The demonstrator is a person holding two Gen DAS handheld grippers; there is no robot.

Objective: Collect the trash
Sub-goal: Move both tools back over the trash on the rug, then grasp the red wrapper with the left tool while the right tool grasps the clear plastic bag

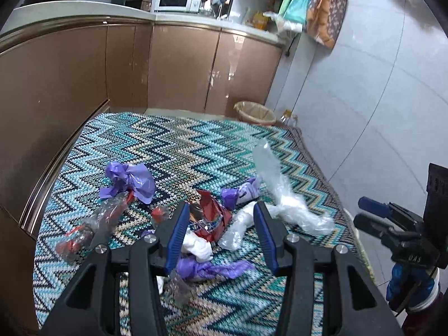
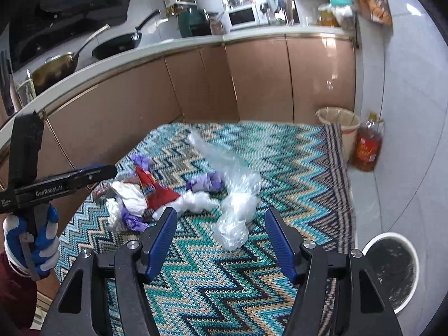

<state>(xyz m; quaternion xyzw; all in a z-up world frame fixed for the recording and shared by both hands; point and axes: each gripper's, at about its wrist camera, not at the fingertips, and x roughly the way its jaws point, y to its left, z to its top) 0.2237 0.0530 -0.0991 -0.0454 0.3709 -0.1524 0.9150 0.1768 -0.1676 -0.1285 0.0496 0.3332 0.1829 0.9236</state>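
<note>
Trash lies scattered on a zigzag rug (image 1: 182, 145): a crumpled purple bag (image 1: 131, 180), a red wrapper (image 1: 212, 215), white tissue (image 1: 198, 245), a clear plastic bag (image 1: 280, 196) and a clear-and-red wrapper (image 1: 92, 224). My left gripper (image 1: 220, 205) hangs open over the red wrapper, its pads touching nothing. In the right wrist view my right gripper (image 2: 219, 211) stands open just short of the clear plastic bag (image 2: 235, 204), with the red wrapper (image 2: 156, 193) and tissue (image 2: 128, 193) to its left. A gloved hand (image 2: 42, 240) holds the left gripper (image 2: 106, 170) there.
A lined wastebasket (image 2: 340, 123) and an oil bottle (image 2: 366, 148) stand at the rug's far right corner. A white bin with a black liner (image 2: 392, 266) sits on the tiles near right. Brown cabinets (image 1: 182, 64) border the rug at left and back.
</note>
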